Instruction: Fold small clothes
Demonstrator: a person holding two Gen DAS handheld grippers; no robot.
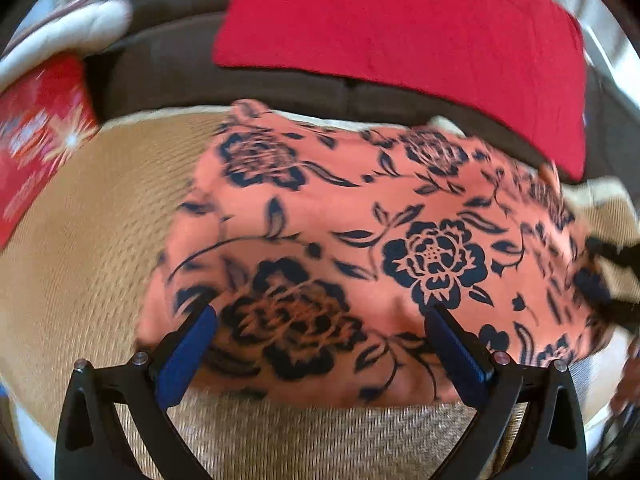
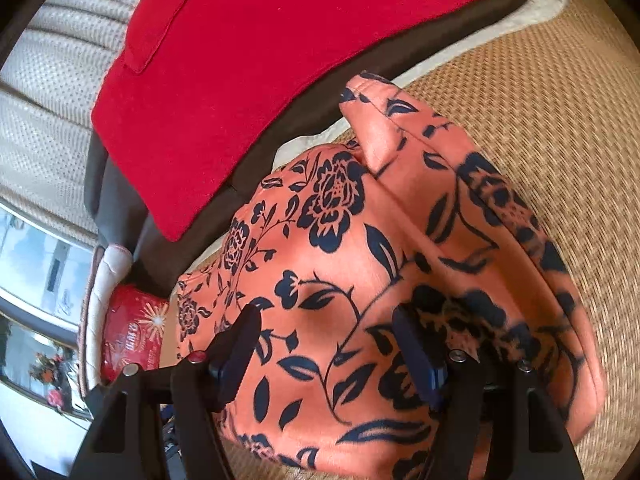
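Below both grippers, left [image 1: 320,312] and right [image 2: 326,328], the garment [image 1: 360,216] lies on the mat [image 1: 80,240]; jaws spread, apparently gripping nothing.

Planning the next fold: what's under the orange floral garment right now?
The orange floral garment lies on the woven straw mat, which shows all round it. Its far edge reaches the mat's pale border. Whatever sits beneath its folded layers is covered.

Red packet [image 1: 38,136] blurred, edge-cut.
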